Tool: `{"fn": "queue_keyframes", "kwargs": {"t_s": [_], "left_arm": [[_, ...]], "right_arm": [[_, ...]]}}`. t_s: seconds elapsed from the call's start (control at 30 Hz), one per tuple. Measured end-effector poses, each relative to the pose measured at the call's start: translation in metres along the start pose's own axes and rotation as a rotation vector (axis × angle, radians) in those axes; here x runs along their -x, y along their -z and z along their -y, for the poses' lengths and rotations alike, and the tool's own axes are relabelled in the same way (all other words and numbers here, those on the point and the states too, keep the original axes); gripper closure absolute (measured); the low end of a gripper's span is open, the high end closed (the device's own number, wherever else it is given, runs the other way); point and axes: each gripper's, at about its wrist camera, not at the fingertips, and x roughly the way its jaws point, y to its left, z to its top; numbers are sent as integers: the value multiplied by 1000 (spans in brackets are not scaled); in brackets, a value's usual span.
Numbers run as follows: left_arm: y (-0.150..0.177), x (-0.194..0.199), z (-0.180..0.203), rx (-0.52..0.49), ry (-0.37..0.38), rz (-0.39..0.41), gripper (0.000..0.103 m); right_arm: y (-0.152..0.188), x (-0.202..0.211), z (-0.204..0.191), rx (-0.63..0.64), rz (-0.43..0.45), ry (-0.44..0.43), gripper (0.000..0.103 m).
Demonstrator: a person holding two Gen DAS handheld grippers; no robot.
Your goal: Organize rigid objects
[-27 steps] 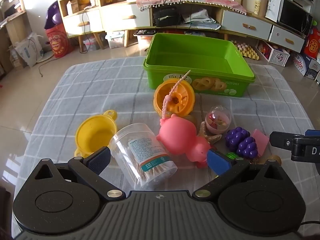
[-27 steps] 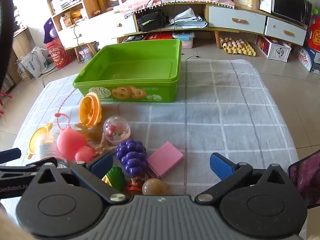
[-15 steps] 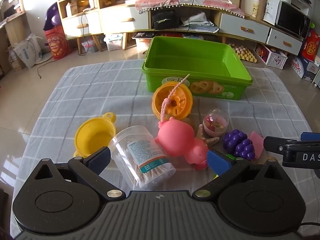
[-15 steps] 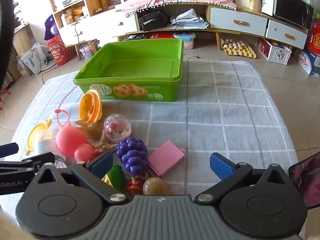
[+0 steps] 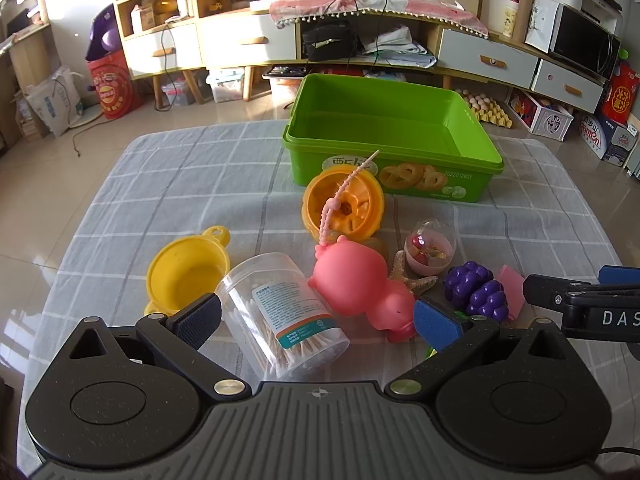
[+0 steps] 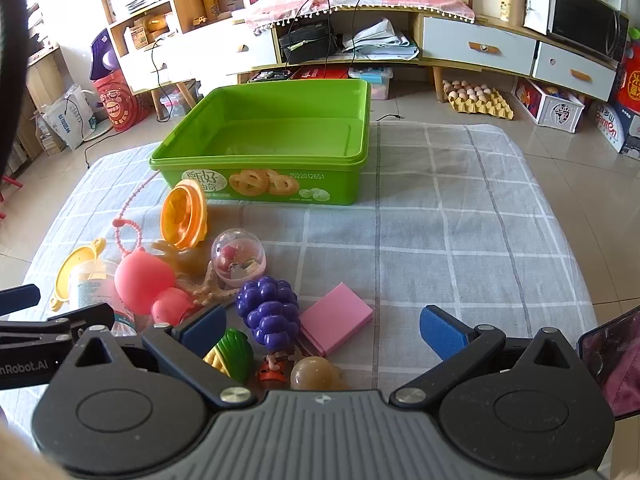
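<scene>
A table covered by a grey checked cloth (image 5: 180,184) holds a cluster of small things, with a green plastic bin (image 5: 394,148) standing open at the far side. Starting at the left, a yellow funnel-like cup (image 5: 186,272) lies on its side just beyond the left finger of the left gripper (image 5: 318,322). That gripper's two blue-padded fingers are spread wide and hold nothing; between them lies a clear jar of cotton swabs (image 5: 282,314), tipped on its side, nearer the left pad (image 5: 198,320). Next to the jar, touching it, is a pink rubber pig toy (image 5: 356,282), whose snout end reaches close to the right pad (image 5: 434,324). Behind the pig an orange wheel-shaped piece (image 5: 344,206) stands on edge, with a pink beaded cord rising in front of it. Further right come a starfish (image 5: 408,278), a clear capsule ball (image 5: 430,246) with trinkets inside, and a bunch of purple toy grapes (image 6: 270,308). The right gripper (image 6: 322,332) hovers over this right part of the cluster, its fingers also spread wide and empty. Between them lie the grapes, a pink block (image 6: 336,318) touching the grapes, a green and yellow shell-shaped toy (image 6: 232,354) against the left pad, a small orange figure (image 6: 272,372) and a brownish ball (image 6: 314,374). The cloth by the right pad (image 6: 442,336) is bare.
</scene>
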Motion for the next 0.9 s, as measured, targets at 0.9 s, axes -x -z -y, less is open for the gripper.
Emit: {"fn": "queue_keyframes", "kwargs": {"t_s": [0.9], "left_arm": [[0, -1, 3, 0, 7, 5, 4]], "right_arm": [[-2, 3, 0, -5, 10, 0, 27]]}}
